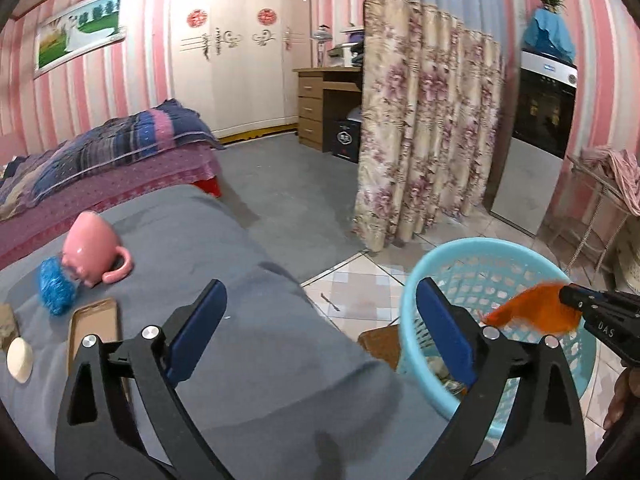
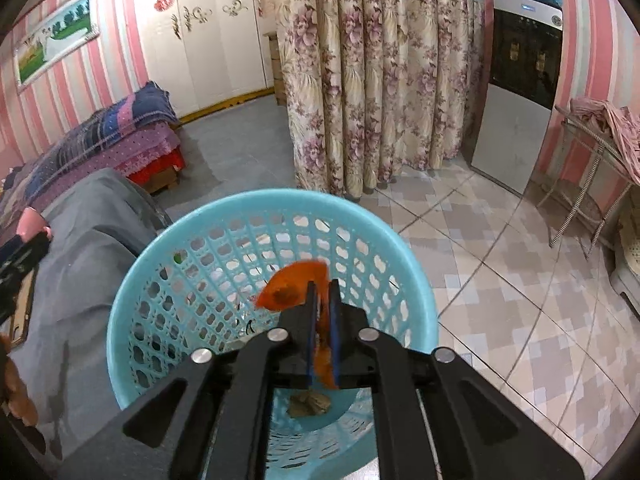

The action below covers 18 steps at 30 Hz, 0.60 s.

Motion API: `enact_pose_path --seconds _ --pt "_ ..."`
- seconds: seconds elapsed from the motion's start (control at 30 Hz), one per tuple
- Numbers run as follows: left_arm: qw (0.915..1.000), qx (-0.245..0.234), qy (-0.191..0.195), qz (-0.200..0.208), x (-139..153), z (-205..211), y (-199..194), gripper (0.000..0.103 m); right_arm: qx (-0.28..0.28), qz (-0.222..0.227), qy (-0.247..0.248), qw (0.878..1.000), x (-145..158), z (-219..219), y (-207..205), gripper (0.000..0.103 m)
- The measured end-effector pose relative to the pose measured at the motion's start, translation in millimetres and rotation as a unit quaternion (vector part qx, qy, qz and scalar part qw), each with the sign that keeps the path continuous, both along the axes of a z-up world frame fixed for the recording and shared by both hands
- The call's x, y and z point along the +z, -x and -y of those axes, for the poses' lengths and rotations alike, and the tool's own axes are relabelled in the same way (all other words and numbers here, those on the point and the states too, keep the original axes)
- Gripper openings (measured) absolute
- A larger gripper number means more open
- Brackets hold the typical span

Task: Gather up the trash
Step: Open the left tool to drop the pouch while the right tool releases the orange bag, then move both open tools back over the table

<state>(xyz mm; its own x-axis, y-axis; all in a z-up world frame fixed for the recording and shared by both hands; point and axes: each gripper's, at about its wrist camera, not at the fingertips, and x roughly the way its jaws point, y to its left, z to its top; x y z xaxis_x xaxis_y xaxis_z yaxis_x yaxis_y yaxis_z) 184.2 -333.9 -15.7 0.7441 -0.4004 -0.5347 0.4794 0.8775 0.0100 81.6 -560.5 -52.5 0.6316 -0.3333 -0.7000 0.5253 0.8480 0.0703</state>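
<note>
A: Item one, left gripper [image 1: 320,320]?
B: Black frame, blue pads, jaws spread wide with nothing between them, over the near right edge of the grey cloth-covered table [image 1: 224,248].

A: Item two, right gripper [image 2: 323,296]?
B: Black frame, blue pads, over the mouth of the light blue perforated plastic basket [image 2: 224,216]. Jaws stand a narrow gap apart with the orange crumpled wrapper [image 2: 292,288] between them; it sticks out past the tips, blurred, and I cannot tell whether the pads press on it.

A: Basket location?
B: On the tiled floor, just right of the table. A brownish crumpled scrap [image 2: 310,404] lies at its bottom.

A: Table contents, left wrist view?
B: Far left: pink ceramic mug [image 1: 90,248] tipped on its side, touching a blue glittery ball [image 1: 56,288]. Nearer: flat brown cardboard tray [image 1: 94,332], and a cream oval soap bar [image 1: 20,360] at the left edge.

A: Surroundings?
B: Floral curtain [image 2: 360,80] beyond the basket; bed with purple quilt [image 1: 100,160] at far left.
</note>
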Motion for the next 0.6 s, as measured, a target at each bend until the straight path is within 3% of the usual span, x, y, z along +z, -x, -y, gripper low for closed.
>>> enact_pose_path --seconds 0.03,0.07,0.13,0.3,0.43,0.6 --pt "1.0 0.002 -0.004 0.004 -1.4 -3.7 1.2 0.093 -0.004 -0.004 0.001 1.0 -0.7 -2.0 -0.2 0.044" --pt "0.9999 0.003 -0.01 0.009 -2.7 -6.9 2.4 0.093 -0.007 -0.005 0.001 1.0 -0.9 -2.7 0.3 0.06" --pt "0.9995 0.007 -0.027 0.017 -6.6 -11.5 3.6 0.094 -0.007 -0.008 -0.005 1.0 -1.5 -5.3 3.2 0.061" --pt "0.9998 0.017 -0.014 -0.003 -7.6 -31.3 -3.0 0.094 -0.015 -0.001 0.005 1.0 8.3 -9.3 11.9 0.088" --pt "0.9997 0.025 0.003 -0.004 -1.3 -41.6 -5.1 0.094 -0.008 0.004 0.036 0.999 19.6 -20.0 14.4 0.096" --pt "0.9995 0.031 0.001 0.009 10.5 -50.4 -1.1 0.095 -0.004 0.012 0.061 0.998 33.7 -32.2 14.2 0.098"
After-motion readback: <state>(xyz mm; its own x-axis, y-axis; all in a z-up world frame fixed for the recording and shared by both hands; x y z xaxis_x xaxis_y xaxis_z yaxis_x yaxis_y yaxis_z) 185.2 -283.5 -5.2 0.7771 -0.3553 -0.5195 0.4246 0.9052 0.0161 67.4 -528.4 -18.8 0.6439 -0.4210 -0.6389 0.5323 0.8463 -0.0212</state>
